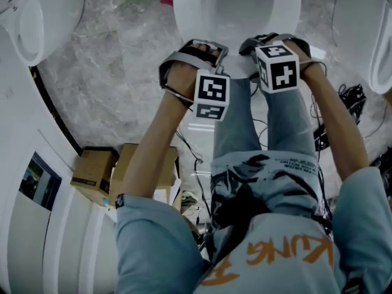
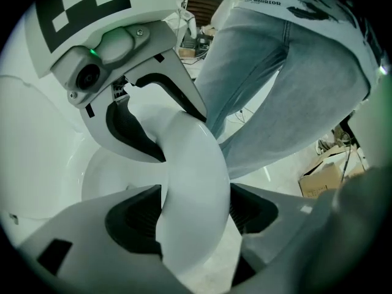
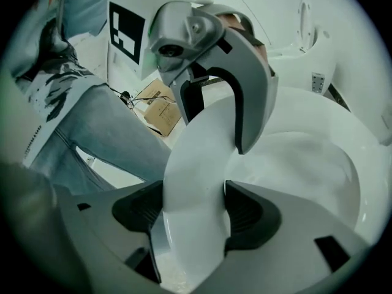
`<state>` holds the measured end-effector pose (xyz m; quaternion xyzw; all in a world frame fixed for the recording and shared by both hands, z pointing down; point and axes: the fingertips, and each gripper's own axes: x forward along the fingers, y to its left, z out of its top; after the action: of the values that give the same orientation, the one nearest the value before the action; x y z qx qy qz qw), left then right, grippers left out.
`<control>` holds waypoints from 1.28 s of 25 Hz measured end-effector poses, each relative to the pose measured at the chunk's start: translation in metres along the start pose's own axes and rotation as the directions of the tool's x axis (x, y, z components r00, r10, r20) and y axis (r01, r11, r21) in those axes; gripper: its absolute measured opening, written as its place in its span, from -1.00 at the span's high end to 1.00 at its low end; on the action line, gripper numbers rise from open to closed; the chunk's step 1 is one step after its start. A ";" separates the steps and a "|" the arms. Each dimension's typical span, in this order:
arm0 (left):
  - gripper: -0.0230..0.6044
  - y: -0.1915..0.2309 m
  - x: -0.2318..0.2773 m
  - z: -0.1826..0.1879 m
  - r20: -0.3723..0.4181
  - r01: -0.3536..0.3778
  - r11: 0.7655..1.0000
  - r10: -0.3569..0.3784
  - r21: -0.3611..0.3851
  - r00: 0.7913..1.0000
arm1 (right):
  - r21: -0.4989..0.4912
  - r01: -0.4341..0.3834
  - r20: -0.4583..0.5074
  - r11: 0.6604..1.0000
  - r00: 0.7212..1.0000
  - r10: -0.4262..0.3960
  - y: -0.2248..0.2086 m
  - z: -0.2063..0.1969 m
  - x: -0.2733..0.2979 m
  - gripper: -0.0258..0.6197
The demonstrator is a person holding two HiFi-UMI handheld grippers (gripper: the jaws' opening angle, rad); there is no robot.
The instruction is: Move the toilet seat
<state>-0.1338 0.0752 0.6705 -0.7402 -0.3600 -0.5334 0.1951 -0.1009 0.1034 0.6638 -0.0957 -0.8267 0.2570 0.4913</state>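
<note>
The white toilet seat [image 1: 184, 11] lies ringed over the bowl at the top of the head view. Both grippers hold its front edge, side by side. My left gripper [image 1: 199, 49] has the seat's rim [image 2: 193, 182] between its dark pads, and both pads touch it. My right gripper [image 1: 269, 41] grips the same rim [image 3: 196, 182] a little to the right, its pads against both faces. Each gripper view shows the other gripper clamped further along the seat: the right gripper [image 2: 141, 103] in the left one, the left gripper [image 3: 214, 78] in the right one. The bowl [image 3: 306, 158] is open beneath.
I stand close to the toilet's front, jeans-clad legs [image 1: 269, 127] right under the grippers. More white fixtures stand at the left [image 1: 30, 17] and the right [image 1: 380, 48]. Cardboard boxes [image 1: 98, 167] sit on the marble floor at the left, cables [image 1: 349, 97] at the right.
</note>
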 end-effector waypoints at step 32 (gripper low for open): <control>0.28 0.117 -0.229 0.066 0.023 -0.110 0.987 0.113 -0.117 0.993 | 0.009 0.394 0.030 0.919 0.919 -0.394 0.006 0.033 -0.230 0.16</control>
<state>-0.0441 -0.0328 0.4451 -0.7770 -0.2895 -0.5305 0.1760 -0.0148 0.0031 0.4725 0.0772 -0.8362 0.1559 0.5202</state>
